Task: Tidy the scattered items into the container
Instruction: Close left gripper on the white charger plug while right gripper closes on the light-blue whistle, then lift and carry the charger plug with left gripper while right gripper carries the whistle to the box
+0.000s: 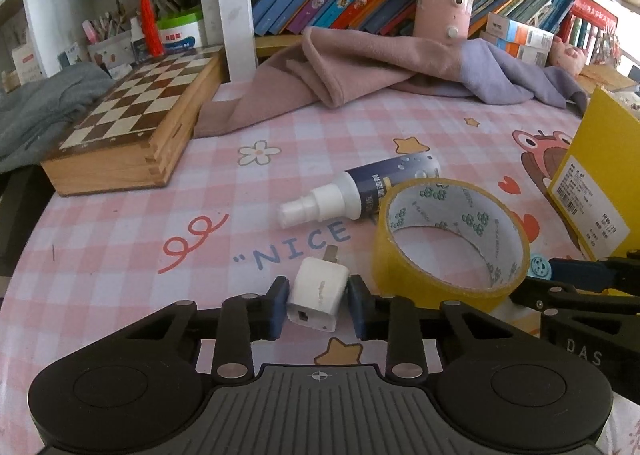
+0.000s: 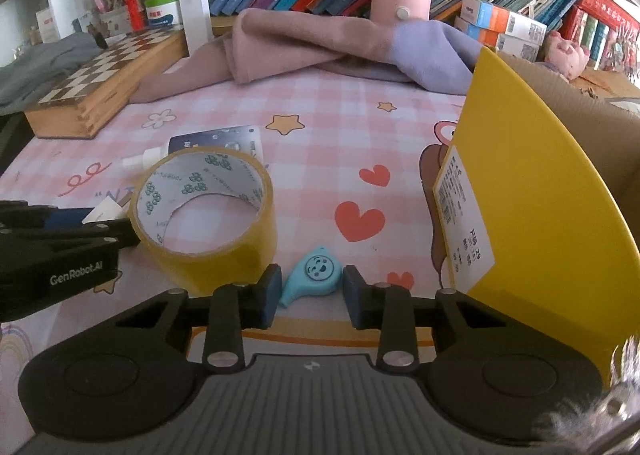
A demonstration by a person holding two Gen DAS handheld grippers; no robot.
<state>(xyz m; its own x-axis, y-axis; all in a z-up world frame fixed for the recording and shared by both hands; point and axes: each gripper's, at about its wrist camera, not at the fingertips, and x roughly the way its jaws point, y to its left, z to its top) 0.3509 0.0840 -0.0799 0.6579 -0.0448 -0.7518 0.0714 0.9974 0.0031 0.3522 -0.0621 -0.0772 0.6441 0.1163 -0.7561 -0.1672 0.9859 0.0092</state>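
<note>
White cube charger (image 1: 314, 295) sits between the spread left tongs (image 1: 318, 305); only the right view shows the teal whistle-shaped trinket (image 2: 312, 281) between the spread right tongs (image 2: 308, 295), yellow cardboard box (image 2: 540, 195) at 2 o'clock.

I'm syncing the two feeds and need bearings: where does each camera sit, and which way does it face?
Left wrist: sits behind the left tool, looking forward over the table at the white charger between its fingers.
Right wrist: sits behind the right tool, facing the teal tag, yellow box alongside.
Shared: tape roll, spray bottle, chessboard; each shows the other tool.
</note>
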